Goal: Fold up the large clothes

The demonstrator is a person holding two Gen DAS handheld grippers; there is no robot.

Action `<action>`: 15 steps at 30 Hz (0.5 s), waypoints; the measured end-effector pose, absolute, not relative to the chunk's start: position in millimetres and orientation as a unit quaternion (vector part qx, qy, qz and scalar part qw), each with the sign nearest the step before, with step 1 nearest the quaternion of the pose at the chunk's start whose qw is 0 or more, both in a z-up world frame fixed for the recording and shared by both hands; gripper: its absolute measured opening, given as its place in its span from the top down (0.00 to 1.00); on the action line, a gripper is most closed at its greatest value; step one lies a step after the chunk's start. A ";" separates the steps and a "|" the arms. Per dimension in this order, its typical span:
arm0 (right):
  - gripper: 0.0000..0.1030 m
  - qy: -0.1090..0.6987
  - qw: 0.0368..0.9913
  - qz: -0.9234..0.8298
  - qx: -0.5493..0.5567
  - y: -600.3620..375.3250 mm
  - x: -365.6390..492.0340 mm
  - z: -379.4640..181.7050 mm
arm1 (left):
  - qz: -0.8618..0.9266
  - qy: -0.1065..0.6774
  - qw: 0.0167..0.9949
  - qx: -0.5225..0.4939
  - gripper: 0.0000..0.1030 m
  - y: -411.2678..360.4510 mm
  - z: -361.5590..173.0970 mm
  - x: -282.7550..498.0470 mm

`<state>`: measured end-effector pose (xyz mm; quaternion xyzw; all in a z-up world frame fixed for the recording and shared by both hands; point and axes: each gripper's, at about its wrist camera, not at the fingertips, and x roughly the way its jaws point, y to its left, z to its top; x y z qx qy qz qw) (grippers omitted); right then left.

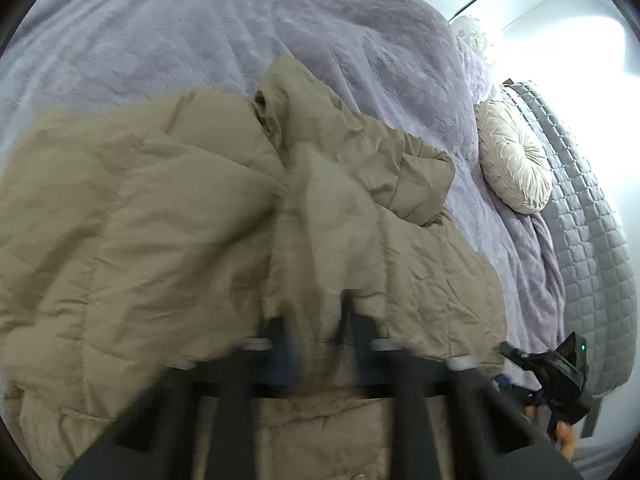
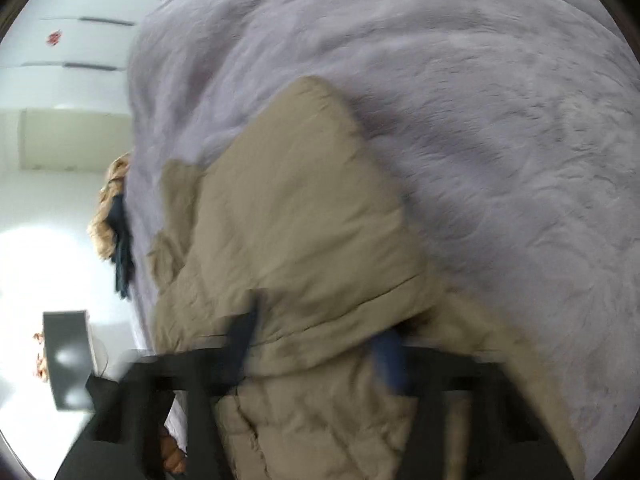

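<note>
Khaki padded coat (image 1: 168, 216) lies crumpled on a bed, on a lilac plush blanket (image 1: 160, 48); its quilted shell is creased, one sleeve (image 1: 416, 184) folded across the top toward the pillows and the collar or hood opening (image 1: 266, 114) bunched just behind it. From the right wrist view the same coat (image 2: 296, 208) shows a puffed, rounded fold with a seam running across its lower part. The left gripper (image 1: 316, 320) is closed narrow with a ridge of the coat's fabric pinched between its fingers. The right gripper (image 2: 320, 344) has its fingers set into the cloth on either side of a thick fold; motion blur hides whether the pads press it. Both grippers are smeared, and the coat's near hem is cut off by the frame. A round pleated cushion (image 1: 514, 156) and a grey quilted cover (image 1: 592, 240) lie beyond
</note>
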<state>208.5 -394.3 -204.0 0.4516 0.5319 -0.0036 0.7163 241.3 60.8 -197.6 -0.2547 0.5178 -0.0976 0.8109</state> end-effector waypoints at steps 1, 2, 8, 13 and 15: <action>0.86 0.533 0.716 0.001 0.450 -394.8 212.2 -206.1 | -0.096 0.512 0.814 -0.255 0.86 62.9 -195.2 237.9; 0.88 0.532 0.721 0.006 0.443 -392.9 216.1 -204.9 | -0.096 0.505 0.819 -0.255 0.86 65.3 -192.2 231.7; 0.89 0.554 0.751 0.033 0.357 -363.0 244.6 -201.0 | -0.062 0.526 0.819 -0.221 0.86 75.2 -212.4 213.2; 0.89 0.559 0.745 0.031 0.362 -363.2 240.0 -213.8 | -0.040 0.529 0.826 -0.188 0.85 79.6 -207.8 206.3; 0.88 0.562 0.741 0.034 0.365 -363.7 237.8 -211.5 | -0.038 0.530 0.831 -0.166 0.85 80.7 -200.3 202.8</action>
